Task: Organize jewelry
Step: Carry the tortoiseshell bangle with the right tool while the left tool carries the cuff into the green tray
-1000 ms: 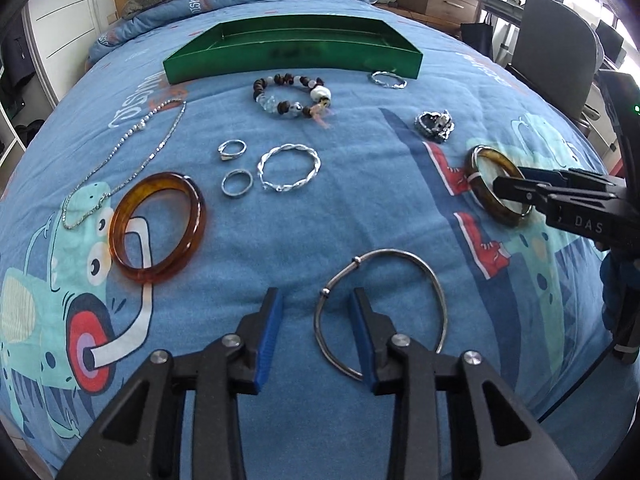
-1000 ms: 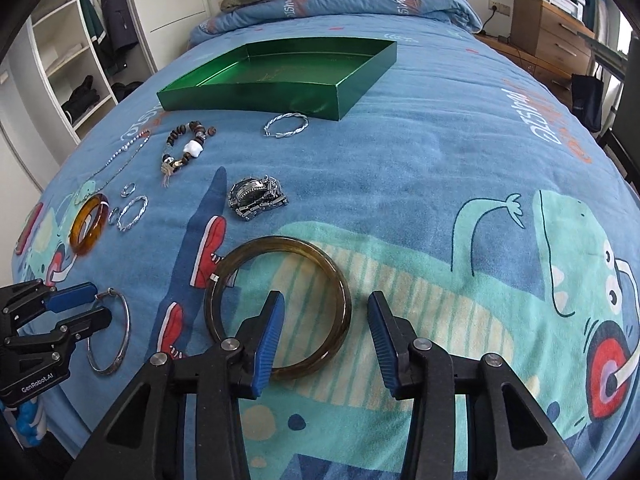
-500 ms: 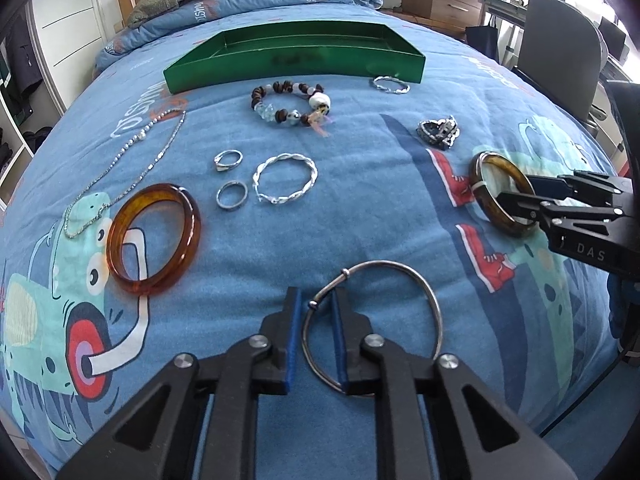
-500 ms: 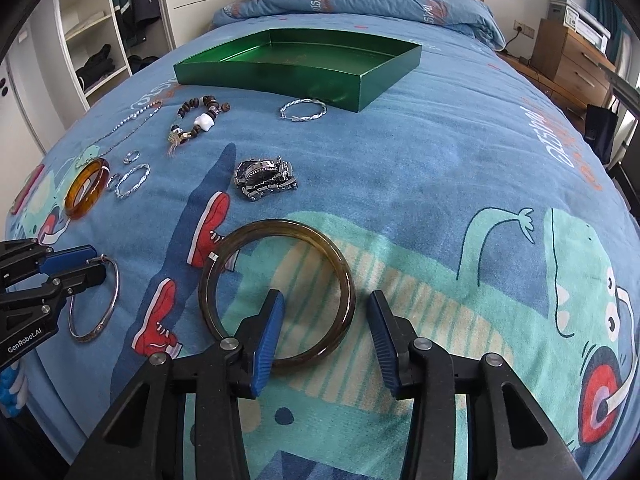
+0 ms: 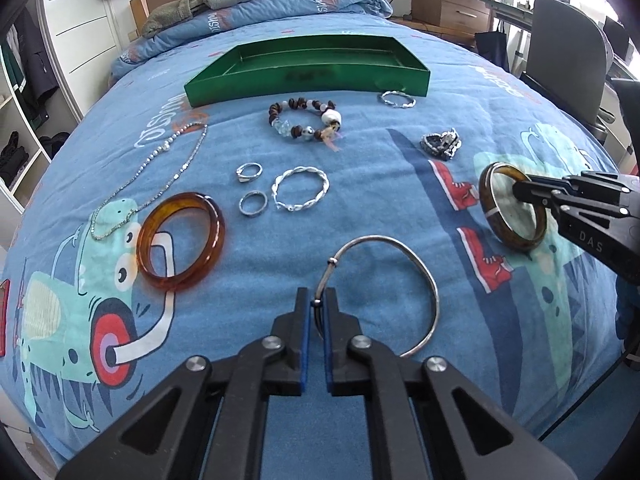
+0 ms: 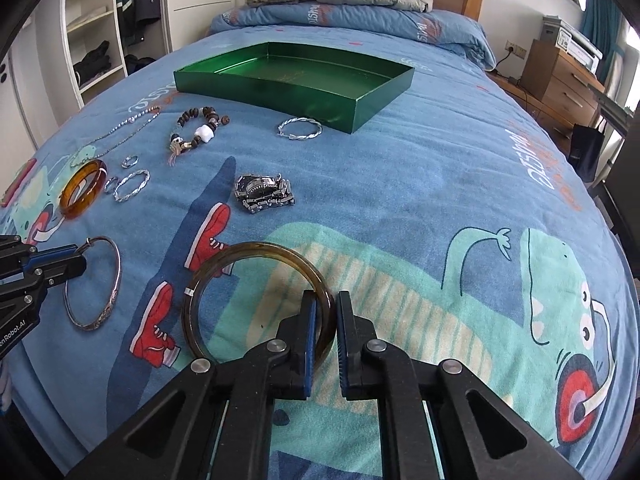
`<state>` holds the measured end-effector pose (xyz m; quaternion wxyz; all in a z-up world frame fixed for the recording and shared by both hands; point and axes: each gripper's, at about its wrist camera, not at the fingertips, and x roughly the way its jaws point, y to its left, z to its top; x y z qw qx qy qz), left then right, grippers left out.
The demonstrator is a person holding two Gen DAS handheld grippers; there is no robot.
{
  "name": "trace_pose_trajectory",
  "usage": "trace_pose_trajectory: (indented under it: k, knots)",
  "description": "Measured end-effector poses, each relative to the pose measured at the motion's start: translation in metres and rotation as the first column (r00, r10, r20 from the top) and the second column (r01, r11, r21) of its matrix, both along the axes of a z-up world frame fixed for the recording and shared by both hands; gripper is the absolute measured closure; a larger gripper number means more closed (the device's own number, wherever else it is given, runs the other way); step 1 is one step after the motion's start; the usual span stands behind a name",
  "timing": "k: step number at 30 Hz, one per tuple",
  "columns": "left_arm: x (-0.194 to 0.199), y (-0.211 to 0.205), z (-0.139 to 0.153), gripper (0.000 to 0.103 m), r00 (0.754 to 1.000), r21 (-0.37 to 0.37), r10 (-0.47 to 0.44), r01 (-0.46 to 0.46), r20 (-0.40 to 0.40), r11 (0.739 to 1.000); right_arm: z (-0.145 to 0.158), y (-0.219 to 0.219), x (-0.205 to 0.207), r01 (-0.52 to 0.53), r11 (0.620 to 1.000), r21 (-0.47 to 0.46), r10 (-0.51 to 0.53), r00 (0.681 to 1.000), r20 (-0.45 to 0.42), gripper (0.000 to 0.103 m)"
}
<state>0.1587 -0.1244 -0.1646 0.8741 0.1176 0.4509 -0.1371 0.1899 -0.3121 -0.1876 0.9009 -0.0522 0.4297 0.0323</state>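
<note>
My left gripper (image 5: 318, 300) is shut on the near-left rim of a thin silver bangle (image 5: 424, 276), lifted a little off the blue bedspread; it also shows in the right wrist view (image 6: 100, 312). My right gripper (image 6: 324, 308) is shut on the near rim of a dark brown bangle (image 6: 224, 264), tilted up off the bed; in the left wrist view the bangle (image 5: 490, 216) hangs from that gripper (image 5: 520, 192). An empty green tray (image 5: 308, 76) lies at the far side of the bed.
Loose on the bedspread: an amber bangle (image 5: 180, 240), a silver chain necklace (image 5: 160, 176), two rings (image 5: 252, 188), a twisted silver bracelet (image 5: 300, 188), a beaded bracelet (image 5: 304, 120), a second twisted bracelet (image 5: 396, 98), a metal watch (image 6: 264, 192). A chair (image 5: 568, 40) stands right.
Both grippers have closed from open: the left on the silver bangle's rim, the right on the dark brown bangle's rim. Both bangles now tilt up off the bedspread.
</note>
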Motion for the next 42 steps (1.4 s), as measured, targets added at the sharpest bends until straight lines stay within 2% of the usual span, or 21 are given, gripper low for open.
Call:
trace_pose_trajectory:
  k: [16, 26, 33, 39, 42]
  knots:
    - [-0.039, 0.024, 0.05, 0.098, 0.994, -0.044, 0.012, -0.007, 0.11, 0.999, 0.063, 0.025, -0.054, 0.038, 0.999, 0.027, -0.042, 0.989, 0.144, 0.094]
    - [-0.052, 0.04, 0.095, 0.098, 0.982, -0.09, -0.002, 0.02, 0.19, 0.996, 0.107, 0.038, -0.086, 0.053, 0.997, 0.047, -0.063, 0.969, 0.24, 0.094]
    - [0.002, 0.033, 0.128, 0.098, 0.972, -0.119, 0.005, 0.023, 0.235, 0.993, 0.142, 0.044, -0.045, 0.025, 0.998, 0.058, -0.042, 0.953, 0.301, 0.094]
    - [0.078, 0.02, 0.144, 0.098, 0.965, -0.134, 0.026, 0.009, 0.26, 0.991, 0.156, 0.038, 0.029, 0.023, 0.997, 0.072, -0.045, 0.945, 0.325, 0.094]
    - [0.124, 0.012, 0.144, 0.098, 0.965, -0.132, 0.043, -0.009, 0.258, 0.991, 0.153, 0.034, 0.073, 0.028, 0.997, 0.067, -0.048, 0.946, 0.32, 0.094]
